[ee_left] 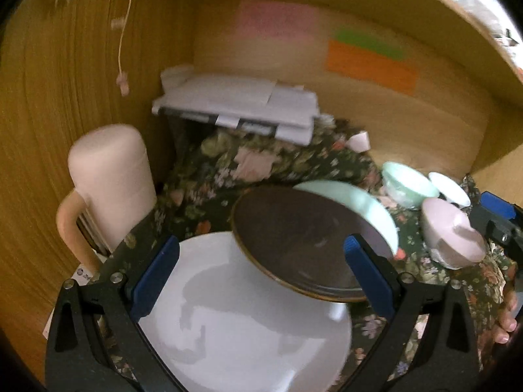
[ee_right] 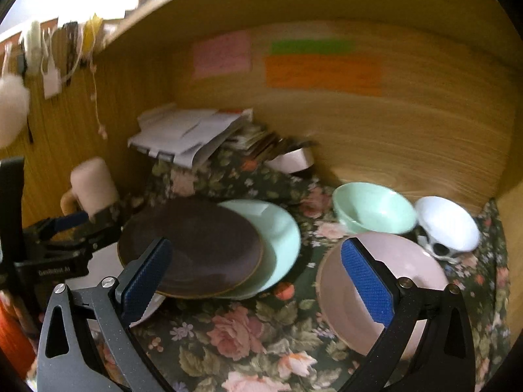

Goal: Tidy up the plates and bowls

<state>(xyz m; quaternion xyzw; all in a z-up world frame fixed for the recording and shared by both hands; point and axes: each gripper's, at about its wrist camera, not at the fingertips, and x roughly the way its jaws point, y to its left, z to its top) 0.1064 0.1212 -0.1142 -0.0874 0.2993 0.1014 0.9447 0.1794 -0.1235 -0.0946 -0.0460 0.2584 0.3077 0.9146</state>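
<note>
**Both grippers open over the dishes on the flowered cloth**

The left gripper (ee_left: pixel 261 274) hangs with its fingers wide apart and nothing between them. Below it lies the white plate (ee_left: pixel 242 326), nearest in the left wrist view. The brown plate (ee_left: pixel 294 238) overlaps the white plate's far right edge, and it in turn lies over the green plate (ee_left: pixel 369 202), of which only a crescent shows on the far right side. In the right wrist view the three plates sit to the left, the brown plate (ee_right: pixel 193 245) on top of the green plate (ee_right: pixel 278 235), with the left gripper (ee_right: pixel 70 225) at their left edge.

The right gripper (ee_right: pixel 256 281) is also spread wide and holds nothing. Its right finger (ee_right: pixel 366 284) lies in front of the pink bowl (ee_right: pixel 379 290), which stands on the cloth (ee_right: pixel 235 326) at the near right; whether the finger touches the bowl cannot be told. Beyond it stand the green bowl (ee_right: pixel 372 209) and, just right of that, the white bowl (ee_right: pixel 447 222), close together. In the left wrist view the pink bowl (ee_left: pixel 447 235), green bowl (ee_left: pixel 408 186) and white bowl (ee_left: pixel 451 189) cluster at the right, near the right gripper (ee_left: pixel 500 219).

A pink mug (ee_left: pixel 111 183) stands far left of the plates. A heap of papers (ee_left: pixel 238 107) lies at the back against the wooden wall (ee_left: pixel 408 114), which carries coloured notes (ee_left: pixel 369 62).
</note>
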